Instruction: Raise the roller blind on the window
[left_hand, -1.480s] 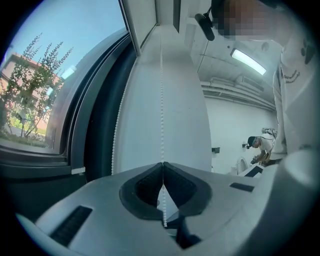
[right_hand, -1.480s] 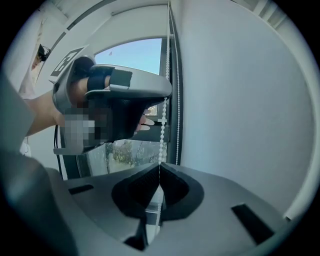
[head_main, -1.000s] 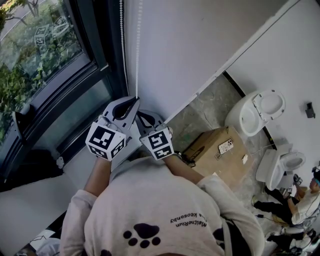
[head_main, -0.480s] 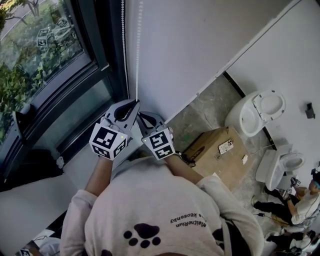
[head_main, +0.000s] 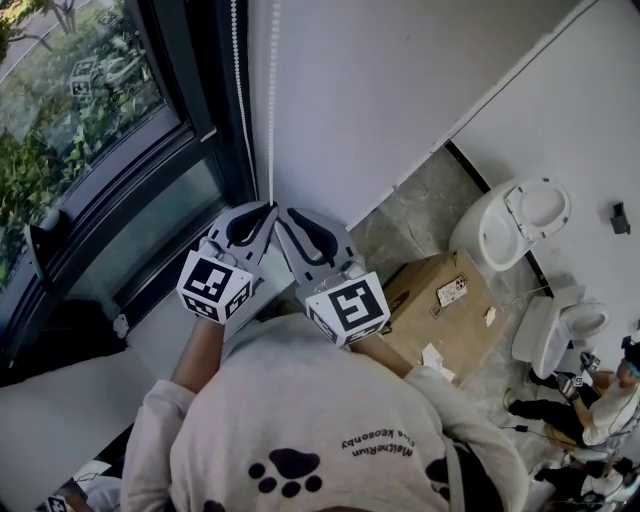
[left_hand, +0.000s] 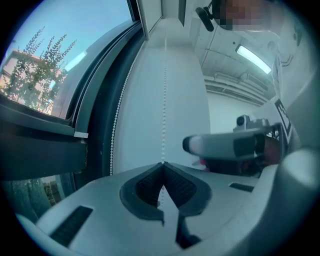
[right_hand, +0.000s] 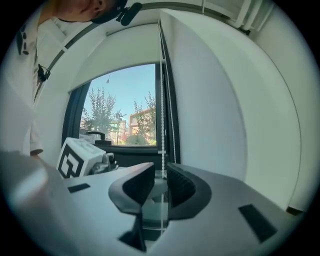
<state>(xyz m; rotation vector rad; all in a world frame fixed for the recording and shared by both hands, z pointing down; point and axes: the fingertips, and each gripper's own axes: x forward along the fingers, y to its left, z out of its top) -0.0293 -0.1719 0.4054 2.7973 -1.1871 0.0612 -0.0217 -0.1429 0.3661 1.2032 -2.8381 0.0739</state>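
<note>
The person stands close to the window (head_main: 80, 110), both arms held up in front of the chest. The roller blind's bead chain (head_main: 272, 100) hangs straight down the white wall (head_main: 400, 70), just beside the dark window frame (head_main: 195, 90). Its second strand (head_main: 237, 80) runs down nearer the glass.

The left tool (head_main: 267, 208) is clamped on the wall-side strand. In the left gripper view its two ribbed pads (left_hand: 177, 187) meet at the tip, and the beads rise straight up out of that pinch. The right tool (head_main: 282, 214) sits just beside it, tip almost against tip, with its marker cube (head_main: 347, 308) lower than the left one (head_main: 213, 285). In the right gripper view its jaws stand a little apart and the same strand passes down through the gap. I cannot tell whether either pad touches the beads.

That view also shows clear glass with trees and buildings behind it. A white surface (right_hand: 120, 47) lies above the glass; whether it is the blind's fabric I cannot say.

On the grey floor (head_main: 420, 205), off to the person's right, is a cardboard box (head_main: 430, 320) with a phone (head_main: 452, 292) lying on top. Two white toilets (head_main: 510, 225) rest on the floor near the box. Another person (head_main: 590, 410) sits on the floor in the far corner.
</note>
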